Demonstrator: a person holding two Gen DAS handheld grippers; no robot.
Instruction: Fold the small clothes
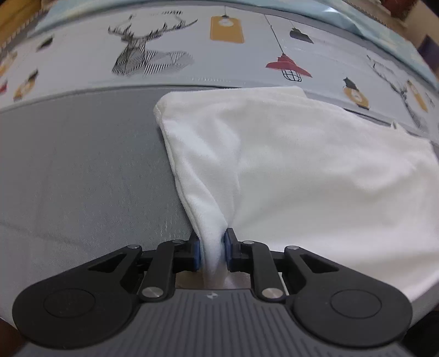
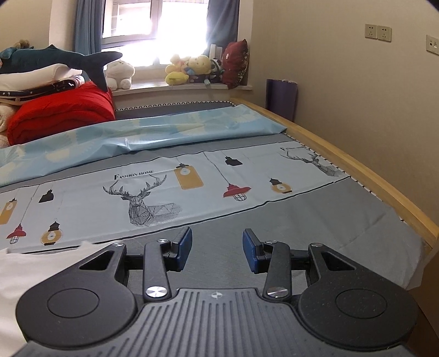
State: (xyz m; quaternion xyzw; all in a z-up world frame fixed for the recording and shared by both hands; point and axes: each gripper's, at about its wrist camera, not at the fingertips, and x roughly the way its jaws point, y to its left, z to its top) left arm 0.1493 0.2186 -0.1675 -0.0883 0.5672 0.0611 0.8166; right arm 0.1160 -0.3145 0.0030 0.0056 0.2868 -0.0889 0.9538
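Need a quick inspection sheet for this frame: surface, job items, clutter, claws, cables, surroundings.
Surface: bed with grey sheet and a printed deer-and-lamp cloth across it.
Job's things: white garment lying on the sheet, one corner bunched and lifted.
Clutter: red quilt, folded bedding with shark plush on top, at the far end of the bed.
Claws: left claw shut on the garment corner; right claw open, holding nothing, over grey sheet.
Cables: nothing seen.
Surroundings: window with plush toys on the sill, wall sockets, wooden bed rail.
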